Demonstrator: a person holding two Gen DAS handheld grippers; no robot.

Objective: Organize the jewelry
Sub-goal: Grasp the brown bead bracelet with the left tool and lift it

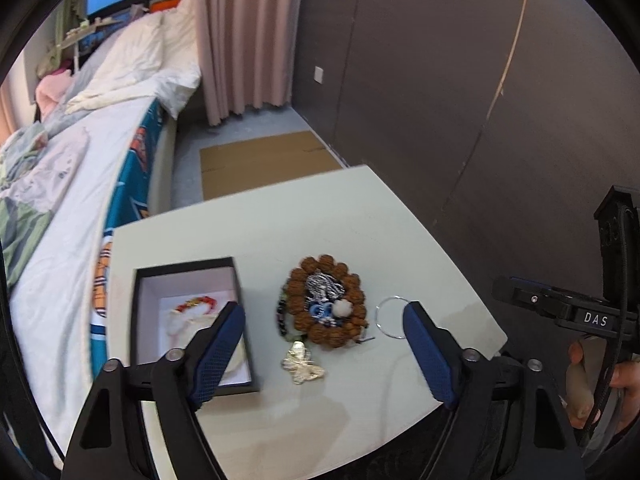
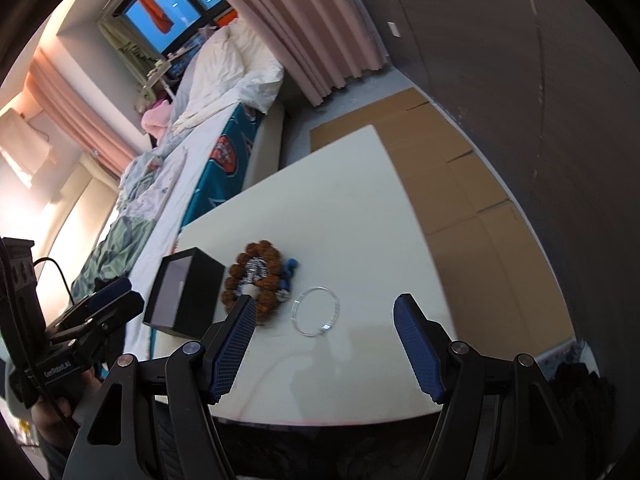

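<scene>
A black jewelry box (image 1: 188, 320) with a white lining stands open on the white table (image 1: 280, 220); a red-and-gold bracelet (image 1: 196, 303) lies inside. Beside it lies a brown bead bracelet (image 1: 326, 306) around a silver chain and blue pieces, with a gold butterfly brooch (image 1: 302, 364) in front and a thin clear bangle (image 1: 394, 317) to the right. My left gripper (image 1: 324, 352) is open above this pile, holding nothing. My right gripper (image 2: 324, 344) is open and empty, just short of the bangle (image 2: 316, 311). The box (image 2: 182, 296) and bead bracelet (image 2: 256, 280) show left of it.
A bed (image 1: 80, 168) with rumpled covers runs along the table's left side. Flat cardboard (image 2: 460, 168) lies on the floor beyond the table, by a dark wall (image 1: 460, 80). Pink curtains (image 1: 244, 32) hang at the back.
</scene>
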